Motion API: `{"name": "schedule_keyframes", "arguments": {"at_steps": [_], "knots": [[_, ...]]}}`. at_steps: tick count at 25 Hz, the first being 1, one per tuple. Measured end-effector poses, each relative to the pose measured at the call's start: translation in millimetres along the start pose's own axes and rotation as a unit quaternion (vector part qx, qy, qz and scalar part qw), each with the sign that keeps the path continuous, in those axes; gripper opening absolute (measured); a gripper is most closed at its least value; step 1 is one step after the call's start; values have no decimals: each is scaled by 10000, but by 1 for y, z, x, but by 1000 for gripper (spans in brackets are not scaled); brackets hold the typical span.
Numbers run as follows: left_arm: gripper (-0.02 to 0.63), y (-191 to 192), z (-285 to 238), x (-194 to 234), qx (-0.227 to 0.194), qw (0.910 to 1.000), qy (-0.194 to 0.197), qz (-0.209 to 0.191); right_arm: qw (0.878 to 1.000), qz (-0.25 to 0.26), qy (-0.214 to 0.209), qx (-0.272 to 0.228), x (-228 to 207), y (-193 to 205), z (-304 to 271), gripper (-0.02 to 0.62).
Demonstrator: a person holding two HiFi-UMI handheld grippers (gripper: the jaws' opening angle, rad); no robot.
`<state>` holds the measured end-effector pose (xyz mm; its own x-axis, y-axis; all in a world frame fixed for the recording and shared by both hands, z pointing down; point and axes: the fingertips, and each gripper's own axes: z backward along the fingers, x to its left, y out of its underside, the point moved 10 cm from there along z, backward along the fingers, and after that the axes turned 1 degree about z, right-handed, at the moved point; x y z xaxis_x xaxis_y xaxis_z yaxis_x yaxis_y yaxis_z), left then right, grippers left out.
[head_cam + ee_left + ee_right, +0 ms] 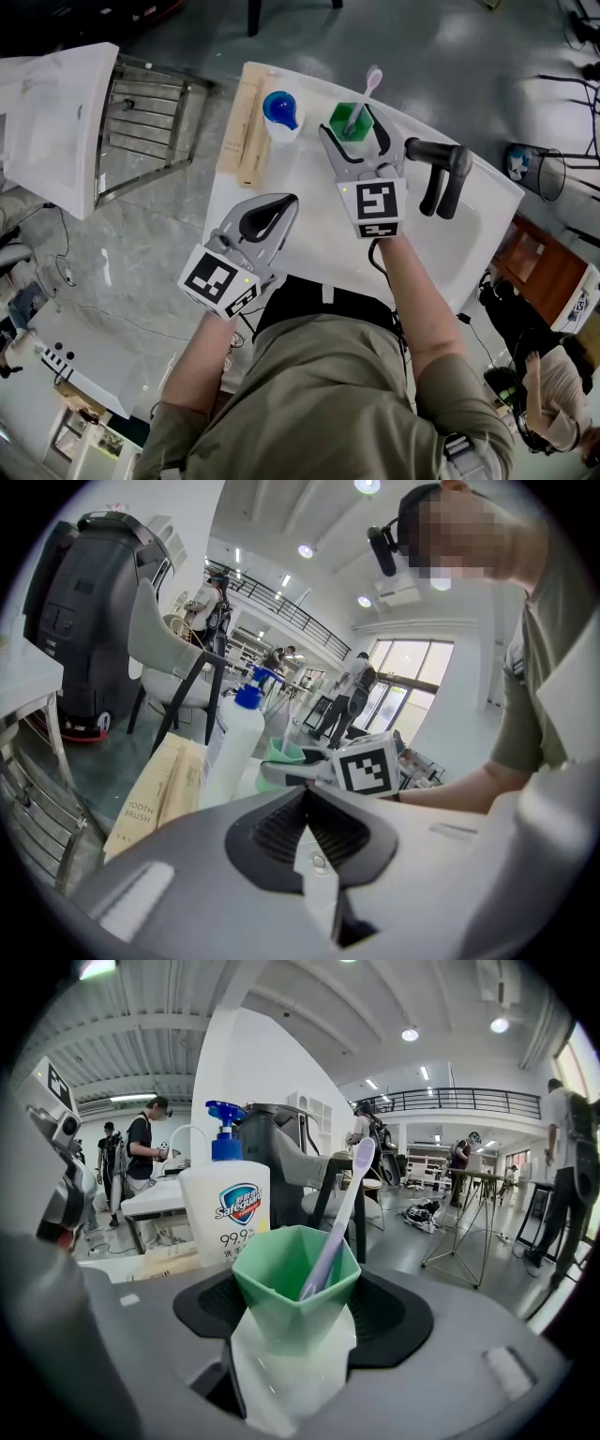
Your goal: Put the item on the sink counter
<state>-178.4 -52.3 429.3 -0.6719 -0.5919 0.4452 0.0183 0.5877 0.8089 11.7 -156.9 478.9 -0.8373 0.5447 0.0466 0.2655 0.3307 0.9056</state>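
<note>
The green cup [295, 1283] sits squarely between the two jaws of the right claw [298, 1321], which is closed on its sides. It is upright, with its open mouth up and its long axis at right angles to the jaws. A pale purple toothbrush [342, 1208] stands in it, leaning up and away from the claw.

From the head view the cup is over the far part of the white counter [309, 244]. No view shows whether its base already touches the surface or hangs just above it. The coming move turns on this: the cup lies dead ahead in the grip, so it probably needs only a straight lowering and then a release, keeping the cup level so the toothbrush does not tip out.

Just beyond the right claw and to its left stands a soap bottle [225, 1213] with a blue pump, close to the cup. Further left lies a cardboard toothbrush box [244, 131]. A black tap [441, 173] is to the claw's right.

The left claw [309, 827] is shut with nothing between its jaws, nearer the person and well apart from the cup.
</note>
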Motion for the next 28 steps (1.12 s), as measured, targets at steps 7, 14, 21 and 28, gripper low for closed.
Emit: {"name": "schedule_keyframes", "arguments": {"at_steps": [7, 14, 21, 28], "knots": [[6, 1, 0, -1, -12, 10000, 1, -25, 10000, 57, 23, -18, 1, 3, 2, 327], [6, -1, 1, -2, -17, 10000, -4, -32, 9998, -151, -91, -77, 2, 1, 2, 327], [6, -1, 2, -4, -30, 10000, -21, -51, 9996, -226, -112, -83, 0, 3, 3, 330], [6, -2, 6, -7, -72, 10000, -16, -58, 9995, -281, -99, -139, 1, -3, 7, 331]]}}
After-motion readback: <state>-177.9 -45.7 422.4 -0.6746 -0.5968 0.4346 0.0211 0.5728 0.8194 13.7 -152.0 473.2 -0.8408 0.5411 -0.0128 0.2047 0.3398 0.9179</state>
